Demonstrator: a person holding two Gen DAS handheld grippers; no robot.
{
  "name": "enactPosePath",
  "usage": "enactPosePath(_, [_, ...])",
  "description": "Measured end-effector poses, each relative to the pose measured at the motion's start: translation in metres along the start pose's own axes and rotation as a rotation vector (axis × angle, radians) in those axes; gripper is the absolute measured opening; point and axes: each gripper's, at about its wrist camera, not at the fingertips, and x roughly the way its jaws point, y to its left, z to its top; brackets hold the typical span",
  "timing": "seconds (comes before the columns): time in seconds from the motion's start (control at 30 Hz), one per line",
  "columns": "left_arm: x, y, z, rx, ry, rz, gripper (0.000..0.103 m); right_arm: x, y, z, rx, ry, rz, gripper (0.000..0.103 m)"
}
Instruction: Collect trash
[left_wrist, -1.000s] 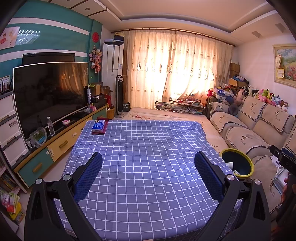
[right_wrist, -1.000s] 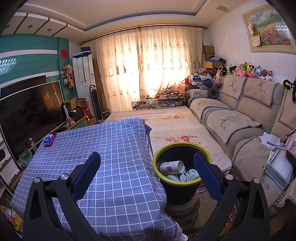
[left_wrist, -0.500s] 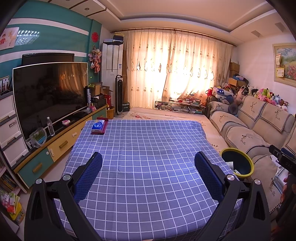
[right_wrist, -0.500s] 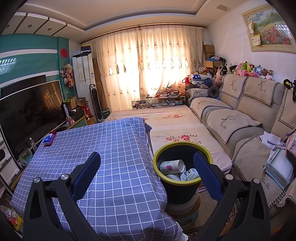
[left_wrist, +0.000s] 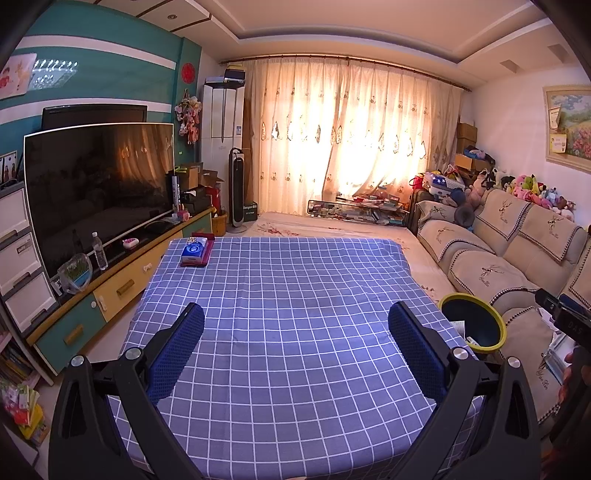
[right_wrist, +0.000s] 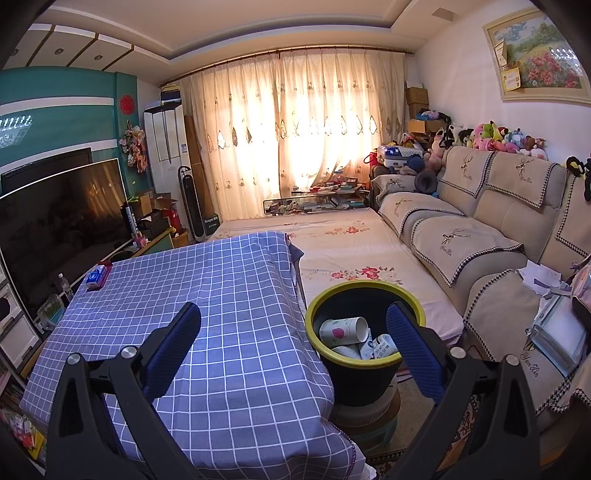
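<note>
**Blue fingers spread wide, trash already in the bin**

Blue textured pads line both tools. The left gripper hangs over the near part of the bench, its fingers spread wide apart with nothing between them but checked cloth. The right gripper is just as wide open and empty; its left finger sits above the bench's right edge, while its right finger overlaps the near rim of the trash bin.

That bin, black with a yellow-green rim, stands just beside the bench's right side, raised on a low stool, between bench and sofa. Inside lie a white paper cup on its side and some crumpled wrappers.

On the blue-and-white checked cloth, one thing shows: a tissue pack at the far left corner, resting on a red tray. Past it, along the left wall, a dark television stands on a low cabinet with a water bottle in front. Cream curtains glow at the far end, and plush toys crowd the sofa back.
</note>
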Motion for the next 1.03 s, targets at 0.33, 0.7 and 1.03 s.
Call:
enactPosePath(0.33, [0.004, 0.003, -0.001, -0.007, 0.011, -0.009, 0.098, -0.001, 0.001, 0.000, 0.000, 0.001, 0.000, 0.096])
enactPosePath(0.7, [0.030, 0.014, -0.003, -0.045, 0.043, -0.117, 0.098, 0.005, 0.003, -0.009, 0.002, 0.022, 0.006, 0.096])
enactPosePath(1.03, [0.171, 0.063, 0.037, -0.039, 0.179, 0.054, 0.098, 0.120, 0.067, 0.033, -0.050, 0.106, 0.150, 0.096])
